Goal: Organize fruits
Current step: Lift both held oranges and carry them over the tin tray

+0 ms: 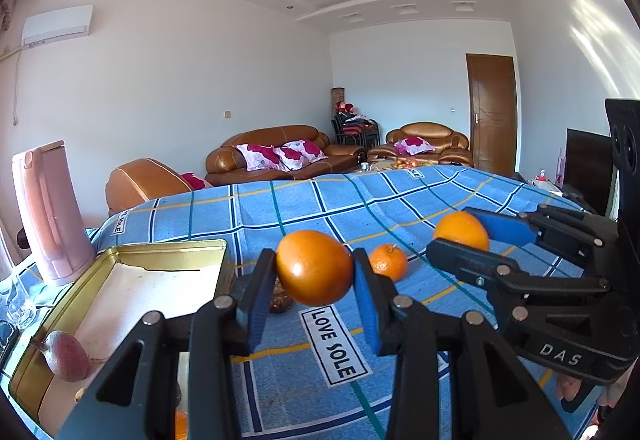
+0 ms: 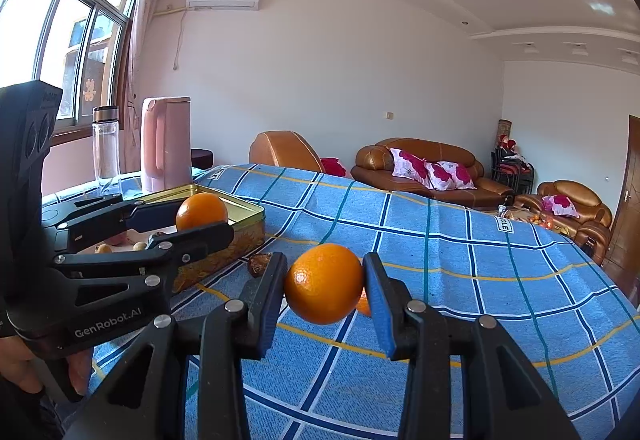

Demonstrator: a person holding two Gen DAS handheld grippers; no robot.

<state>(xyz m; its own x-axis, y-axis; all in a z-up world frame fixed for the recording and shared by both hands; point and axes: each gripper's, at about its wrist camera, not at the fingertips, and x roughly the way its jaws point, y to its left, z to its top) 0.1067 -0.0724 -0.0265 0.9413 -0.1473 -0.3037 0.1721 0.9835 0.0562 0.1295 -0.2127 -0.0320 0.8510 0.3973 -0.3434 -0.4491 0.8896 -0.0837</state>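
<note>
Meanwhile, each set of tongs held an orange above the blue checked cloth.

Nearest the left camera, the left tongs [image 1: 314, 268] were clamped on an orange [image 1: 314, 267], lifted clear of the tabletop [image 1: 400, 208]; beside them the right tongs [image 2: 324, 284] gripped a second orange [image 2: 323, 283] the same way. A smaller tangerine [image 1: 388, 262] lay on the cloth just beyond, between the two. To the left sat a gold tin tray [image 1: 168, 252], its white floor bare except for a reddish fruit [image 1: 66, 356] near its close edge and a few small nuts. Past the tray stood a pink kettle [image 2: 166, 144] and a clear bottle [image 2: 106, 144]. Farther off were brown leather sofas [image 1: 276, 152] with flowered cushions.
</note>
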